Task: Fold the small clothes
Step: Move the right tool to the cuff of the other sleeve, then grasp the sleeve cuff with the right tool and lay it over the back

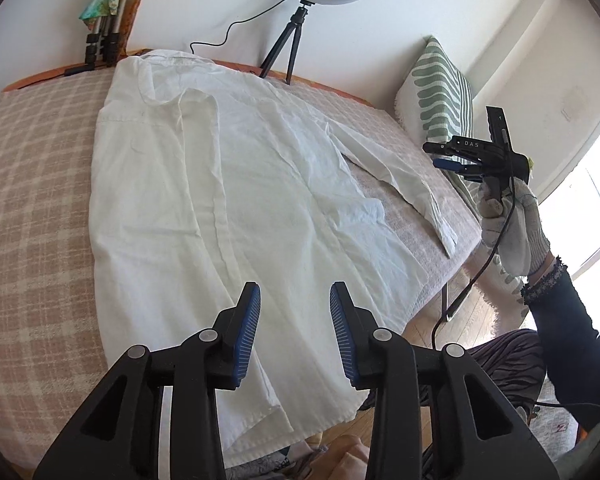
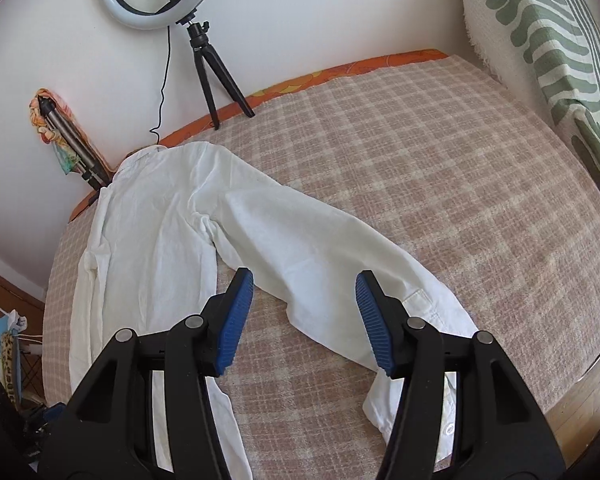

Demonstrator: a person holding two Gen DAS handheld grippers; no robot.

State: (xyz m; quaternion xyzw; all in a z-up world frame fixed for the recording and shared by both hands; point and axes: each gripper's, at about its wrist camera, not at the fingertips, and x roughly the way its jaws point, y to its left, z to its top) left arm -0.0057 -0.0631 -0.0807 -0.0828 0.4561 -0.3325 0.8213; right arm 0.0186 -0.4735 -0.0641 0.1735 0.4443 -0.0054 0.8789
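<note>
A white long-sleeved shirt (image 1: 228, 184) lies spread flat on the checked bed cover (image 1: 32, 200), collar toward the wall. One sleeve is folded over the body; the other sleeve (image 1: 400, 176) stretches out to the right. My left gripper (image 1: 295, 296) is open and empty above the shirt's lower hem. In the right wrist view the shirt (image 2: 160, 232) lies to the left and its outstretched sleeve (image 2: 320, 248) runs under my right gripper (image 2: 304, 284), which is open and empty just above the cuff. The right gripper also shows in the left wrist view (image 1: 456, 156), held by a gloved hand.
A ring light on a small tripod (image 1: 296, 32) stands at the wall edge of the bed; it also shows in the right wrist view (image 2: 204, 60). A green-patterned pillow (image 1: 440, 88) leans at the right. Folded tripods (image 1: 100, 44) lean in the corner. Wooden floor (image 1: 420, 320) lies beyond the bed edge.
</note>
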